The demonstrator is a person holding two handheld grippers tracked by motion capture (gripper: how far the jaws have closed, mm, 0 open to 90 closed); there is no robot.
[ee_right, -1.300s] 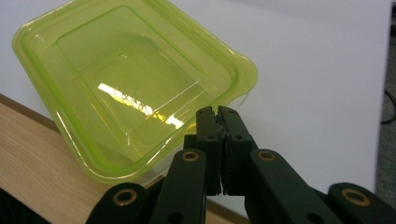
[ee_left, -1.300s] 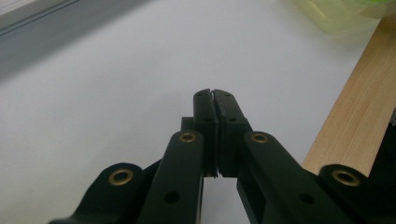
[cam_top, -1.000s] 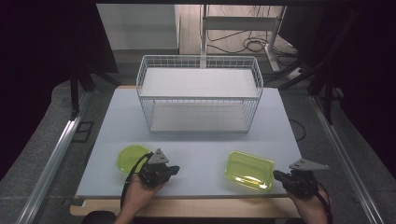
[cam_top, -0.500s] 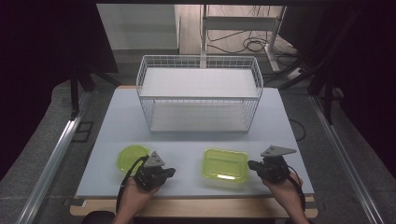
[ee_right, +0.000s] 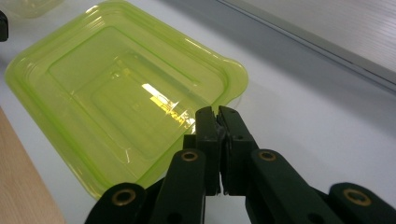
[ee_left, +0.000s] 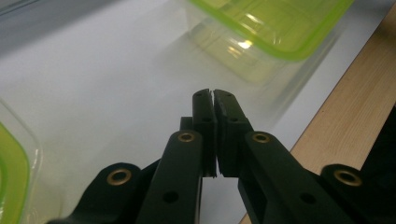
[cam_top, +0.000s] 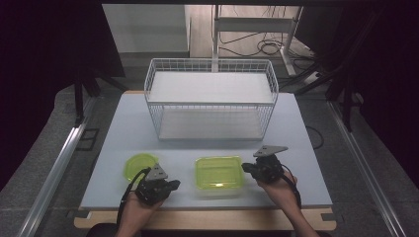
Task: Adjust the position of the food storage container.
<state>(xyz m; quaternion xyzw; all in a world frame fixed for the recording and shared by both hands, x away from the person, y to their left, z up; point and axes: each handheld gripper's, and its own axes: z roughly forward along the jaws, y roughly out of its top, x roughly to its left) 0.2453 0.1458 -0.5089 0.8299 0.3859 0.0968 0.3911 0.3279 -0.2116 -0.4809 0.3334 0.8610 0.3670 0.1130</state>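
The rectangular green container [cam_top: 219, 173] now sits near the middle of the tabletop's [cam_top: 296, 128] front edge, well to the left of where it lay a second ago, when it was close to the front right corner. The right claw [cam_top: 246, 168] has come leftward with it and now rests against the container's right rim; the person's right hand [cam_top: 279, 182] is behind it. In the right gripper view the right claw's jaws stand pressed together, closed, with their tips at the rim of the container [ee_right: 121, 88]; whether a sliver of the rim is caught between them is hard to make out, since the tips cover that spot.

The left claw [cam_top: 174, 185] has hardly shifted. It hangs just above the tabletop between the round green lidded tub [cam_top: 141, 164] and the rectangular container, and in the left gripper view its jaws are closed on nothing, pointing at the bare surface with the container [ee_left: 261, 28] ahead. The white wire basket [cam_top: 211, 101] at the back has stayed put.

No brand, label or writing can be read on anything.

The round tub is partly covered by the left gripper in the high view and cut off at the edge of the left gripper view [ee_left: 11, 177]. The container's clear base is faint under its green lid.
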